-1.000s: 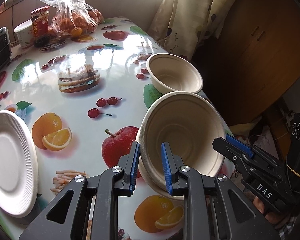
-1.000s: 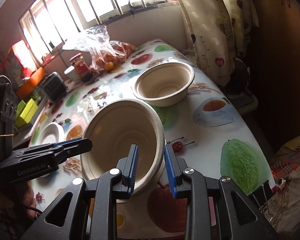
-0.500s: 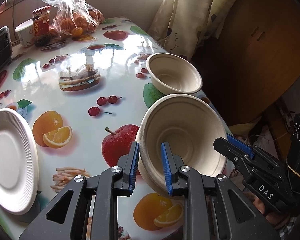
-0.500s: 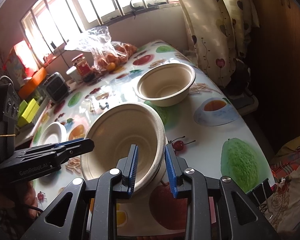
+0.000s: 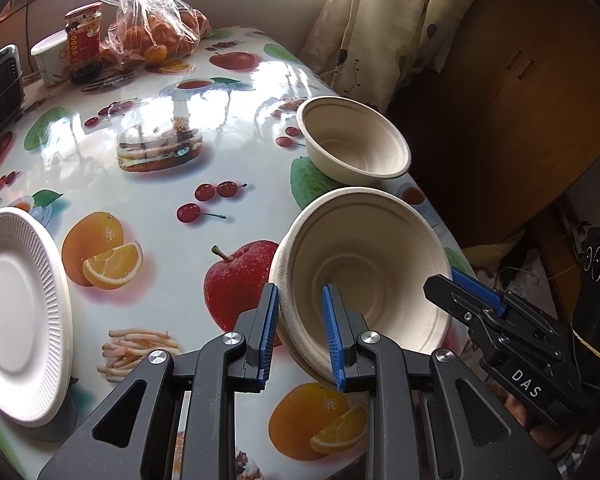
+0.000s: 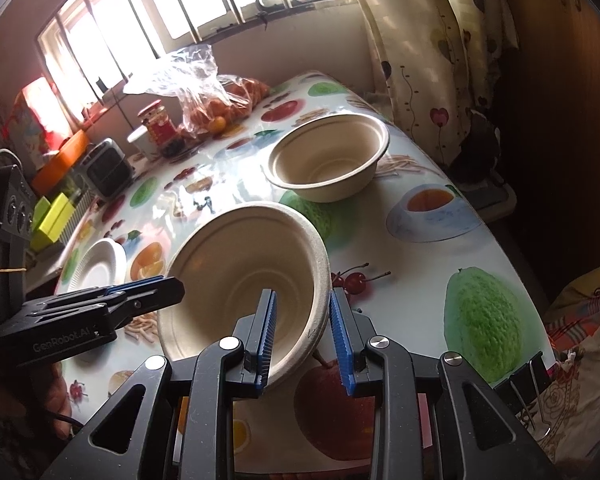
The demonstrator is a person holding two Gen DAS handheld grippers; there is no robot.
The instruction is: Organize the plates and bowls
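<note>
I see a table [image 5: 236, 92] under a glossy cloth printed with fruit, cherries, a burger and fries. On it, near the right edge, sits a beige bowl [image 5: 356, 142]. A white ribbed paper plate [image 5: 18, 312] lies at the left edge. At the far end by the window stand a red-labelled jar [image 5: 83, 42], a white cup [image 5: 49, 58] and a clear bag of oranges [image 5: 156, 28]

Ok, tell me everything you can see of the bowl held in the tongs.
The held bowl is beige, of moulded pulp or paper by its look, with a rolled rim and stepped rings inside. It is empty and tilted, its mouth facing the cameras, lifted above the table. The left tongs pinch one side of the rim, the right tongs the opposite side. The second bowl sits apart behind.
</note>
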